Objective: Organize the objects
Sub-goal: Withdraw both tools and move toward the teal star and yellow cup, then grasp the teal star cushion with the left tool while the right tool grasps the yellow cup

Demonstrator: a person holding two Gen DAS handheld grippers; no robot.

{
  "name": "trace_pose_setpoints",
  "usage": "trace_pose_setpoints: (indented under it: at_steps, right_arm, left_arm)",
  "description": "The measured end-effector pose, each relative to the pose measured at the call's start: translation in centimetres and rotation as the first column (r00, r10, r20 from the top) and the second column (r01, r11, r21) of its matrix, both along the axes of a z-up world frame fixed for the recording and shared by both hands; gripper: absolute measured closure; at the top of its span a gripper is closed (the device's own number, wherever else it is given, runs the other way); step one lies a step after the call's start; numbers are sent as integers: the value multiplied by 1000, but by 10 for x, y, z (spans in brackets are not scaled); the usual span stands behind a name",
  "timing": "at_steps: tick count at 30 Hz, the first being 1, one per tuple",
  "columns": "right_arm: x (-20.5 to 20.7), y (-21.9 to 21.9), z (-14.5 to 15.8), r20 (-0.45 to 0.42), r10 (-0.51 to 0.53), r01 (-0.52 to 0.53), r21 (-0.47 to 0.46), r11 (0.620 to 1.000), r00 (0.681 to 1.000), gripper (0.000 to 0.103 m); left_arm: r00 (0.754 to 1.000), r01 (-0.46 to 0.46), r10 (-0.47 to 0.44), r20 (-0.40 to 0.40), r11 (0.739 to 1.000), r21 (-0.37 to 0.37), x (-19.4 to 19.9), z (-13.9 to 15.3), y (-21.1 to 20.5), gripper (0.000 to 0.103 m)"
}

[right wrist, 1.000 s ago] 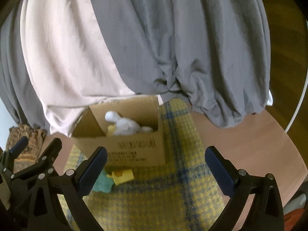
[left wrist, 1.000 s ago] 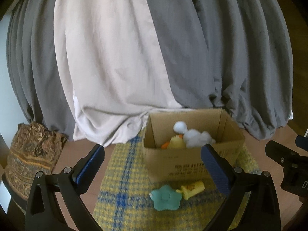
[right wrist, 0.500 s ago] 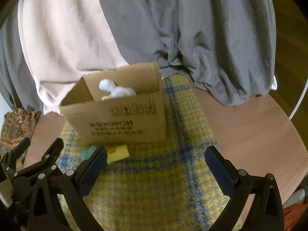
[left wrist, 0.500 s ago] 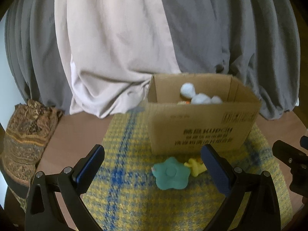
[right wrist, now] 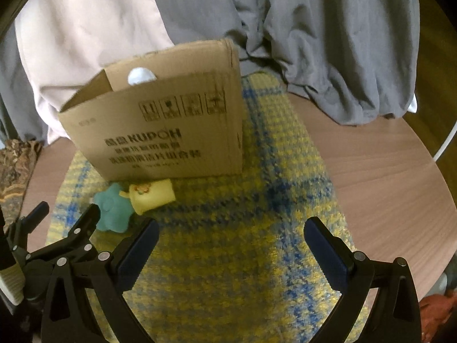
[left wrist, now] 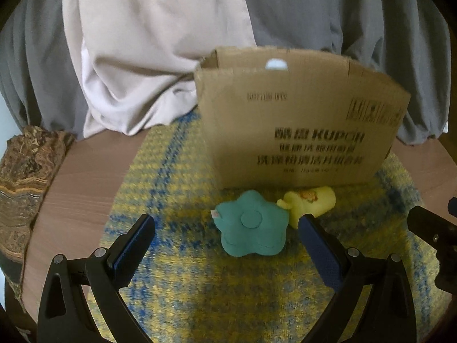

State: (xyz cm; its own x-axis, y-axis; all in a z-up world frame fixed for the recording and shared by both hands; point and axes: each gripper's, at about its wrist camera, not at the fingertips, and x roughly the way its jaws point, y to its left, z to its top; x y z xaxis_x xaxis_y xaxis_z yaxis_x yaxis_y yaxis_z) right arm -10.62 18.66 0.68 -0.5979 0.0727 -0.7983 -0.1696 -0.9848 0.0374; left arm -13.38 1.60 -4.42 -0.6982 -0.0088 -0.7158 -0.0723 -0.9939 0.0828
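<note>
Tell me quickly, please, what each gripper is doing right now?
Left gripper: open, empty, lined up on the teal star toy.
Right gripper: open, empty, above the rug.

Grey curtain and pale curtain behind; patterned brown fabric, possibly cushion, at left edge.

A matt brown corrugated cardboard box, printed with dark ink, is seen on a coarse woven yellow-and-blue cloth mat, which is spread over a smooth, satin-finished wood-grain tabletop. The teal flower toy is made of soft, matt felt-like fabric with stitched seams, while the yellow toy is given a smoother, faintly glossy skin like rubber or vinyl. The tongs are formed of matt black plastic with blue ribbed pads and bright metal rivets, and grey and pale pink draped cloth is shown behind, smooth and matt.
</note>
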Motion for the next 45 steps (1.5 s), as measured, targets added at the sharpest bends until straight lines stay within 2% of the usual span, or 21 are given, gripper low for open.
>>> trace_pose_setpoints:
  at_steps: [8, 16, 19, 22, 28, 33, 45]
  right_arm:
    - [-13, 5, -19, 55, -20, 21, -10, 1000, 998, 1]
    - [-24, 15, -29, 80, -42, 44, -13, 999, 996, 1]
    - [-28, 19, -31, 79, -50, 50, -5, 999, 996, 1]
    - [-31, 20, -33, 73, -59, 59, 6, 998, 996, 1]
    - [-36, 19, -35, 69, -64, 63, 14, 998, 996, 1]
    - [-39, 10, -33, 52, -31, 30, 18, 999, 998, 1]
    - [-56, -46, -37, 46, 139, -140, 6, 990, 989, 1]
  left_arm:
    - [996, 17, -18, 87, 1000, 11, -22, -31, 7, 1]
    - [990, 27, -29, 141, 1000, 15, -36, -48, 15, 2]
    - [987, 27, -29, 160, 999, 19, -40, -53, 15, 11]
    - [984, 46, -53, 171, 998, 46, -41, -57, 17, 25]
    - [986, 64, -68, 153, 997, 31, -39, -54, 17, 33]
    - [987, 44, -49, 155, 998, 39, -36, -51, 4, 34]
    - [989, -70, 64, 130, 997, 44, -20, -42, -40, 34]
